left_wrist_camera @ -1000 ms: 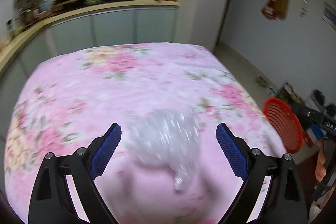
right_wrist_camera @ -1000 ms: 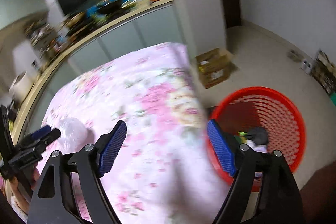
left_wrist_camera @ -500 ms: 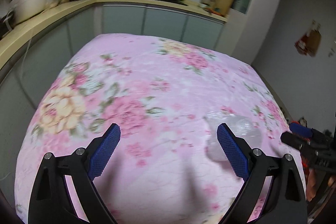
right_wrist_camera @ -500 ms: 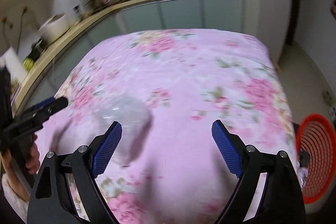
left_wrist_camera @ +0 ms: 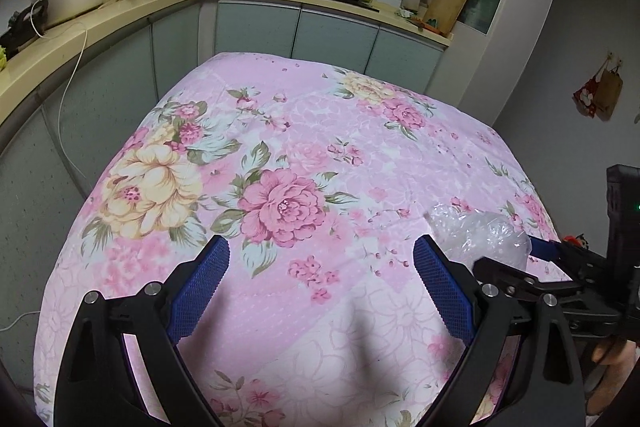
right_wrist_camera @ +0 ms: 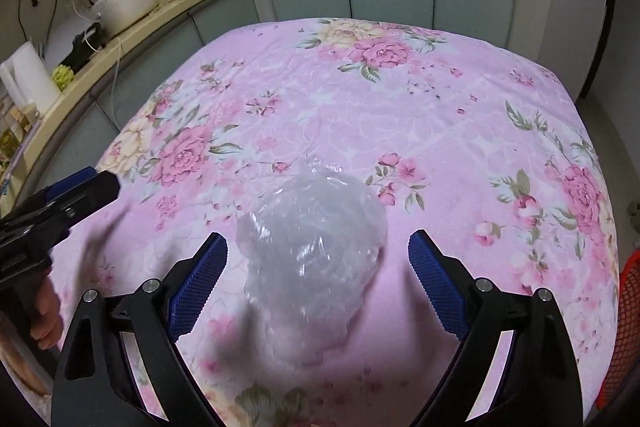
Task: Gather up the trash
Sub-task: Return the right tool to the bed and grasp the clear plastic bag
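Right wrist view: right gripper (right_wrist_camera: 318, 267) fingers spread wide around the crumpled plastic bag (right_wrist_camera: 316, 247) on the floral surface (right_wrist_camera: 440, 115); left gripper (left_wrist_camera: 322, 281) fingers likewise released, empty.

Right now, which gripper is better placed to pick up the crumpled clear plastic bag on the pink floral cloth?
Right gripper: its open fingers frame the crumpled clear plastic bag. Left gripper faces bare cloth.

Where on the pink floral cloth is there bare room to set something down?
Most of the floral cloth is bare: the whole far half toward the cabinets and the left side. It is crowded only at the near right, where the crumpled clear plastic bag lies between the open right tool fingers.
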